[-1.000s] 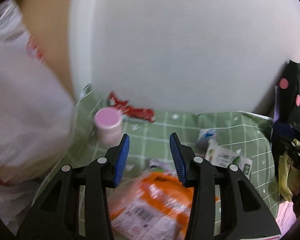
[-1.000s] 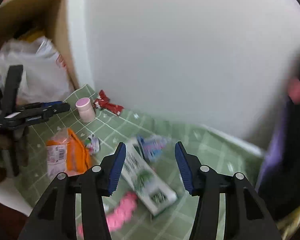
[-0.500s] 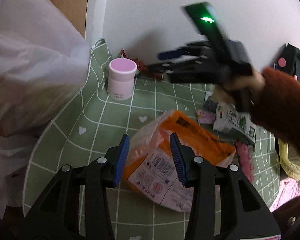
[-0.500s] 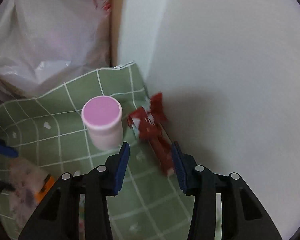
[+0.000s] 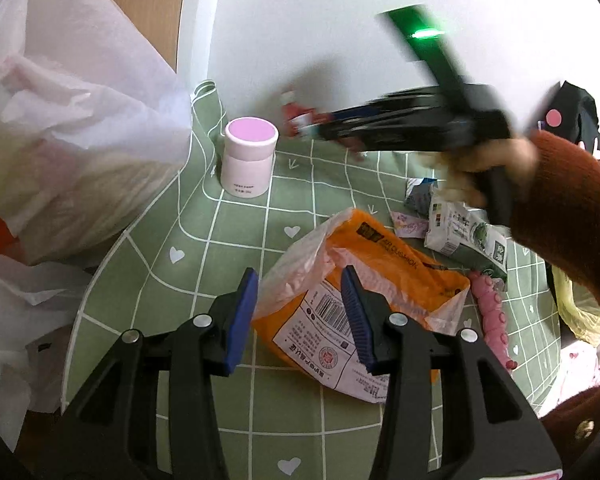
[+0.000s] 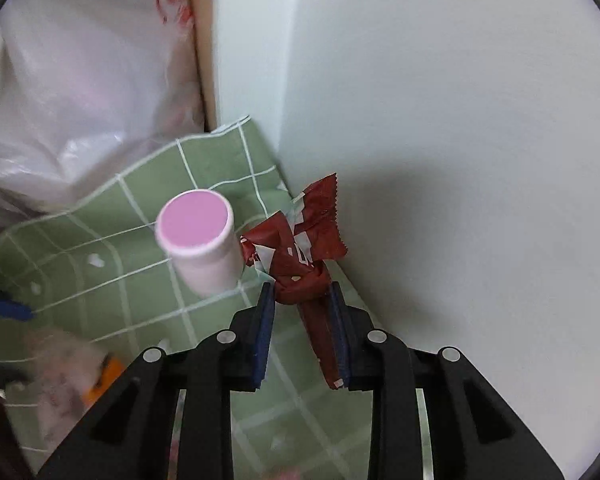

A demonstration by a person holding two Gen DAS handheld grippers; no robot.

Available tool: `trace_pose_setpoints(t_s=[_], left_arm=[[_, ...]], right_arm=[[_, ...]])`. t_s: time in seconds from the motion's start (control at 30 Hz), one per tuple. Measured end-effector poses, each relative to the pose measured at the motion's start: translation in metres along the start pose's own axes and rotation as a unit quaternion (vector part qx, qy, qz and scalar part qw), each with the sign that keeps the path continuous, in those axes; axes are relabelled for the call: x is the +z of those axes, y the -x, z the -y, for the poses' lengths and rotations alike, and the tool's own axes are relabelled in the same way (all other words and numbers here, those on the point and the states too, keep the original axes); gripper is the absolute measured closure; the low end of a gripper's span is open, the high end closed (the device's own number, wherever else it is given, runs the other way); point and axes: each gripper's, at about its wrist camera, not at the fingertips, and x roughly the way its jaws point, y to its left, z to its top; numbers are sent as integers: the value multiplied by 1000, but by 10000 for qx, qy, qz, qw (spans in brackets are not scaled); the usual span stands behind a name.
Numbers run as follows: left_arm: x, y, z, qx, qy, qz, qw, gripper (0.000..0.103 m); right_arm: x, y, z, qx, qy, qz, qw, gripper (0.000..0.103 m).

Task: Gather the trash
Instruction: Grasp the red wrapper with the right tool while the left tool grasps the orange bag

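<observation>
Trouble could start right at the right tongs (image 6: 302,300), whose blue pads bracket the crumpled dark-red foil wrapper (image 6: 300,246). The pads sit against its knotted middle, though whether they have truly clamped it I cannot tell. That wrapper lies on the green checked cloth (image 6: 100,276) covering the desk, wedged at the foot of the white wall (image 6: 460,120), just beside the white jar with the pink lid (image 6: 198,244). Slick foil, shallow bite: it may slide out on the lift. A swing toward the jar could tip it over.

Left tongs (image 5: 298,312) hang apart, gripping nothing, over the orange plastic mailer bag (image 5: 364,300), which lies well clear of the jar toward the camera. Loose film there could bunch and snag on a pad. The white plastic trash bag (image 5: 60,128) waits beyond the jar, its mouth slack, so a careless drop might miss.
</observation>
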Motion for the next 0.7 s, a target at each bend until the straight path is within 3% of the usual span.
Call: trace_pose_setpoints(t_s=[0.2, 0.37, 0.5, 0.7], left_arm=[[1, -6, -2, 198, 18, 12, 9998, 59], [1, -20, -8, 252, 273, -88, 9993, 59], [-3, -32, -2, -24, 405, -374, 9985, 59], [-11, -35, 37, -663, 95, -569, 9961, 59]], right_arm=[[-56, 78, 8, -457, -758, 80, 9960, 77], [-113, 140, 20, -843, -1588, 205, 9835, 77], [-153, 171, 14, -1025, -1969, 213, 9748, 77], [-192, 185, 7, -1118, -2509, 307, 9610, 77]])
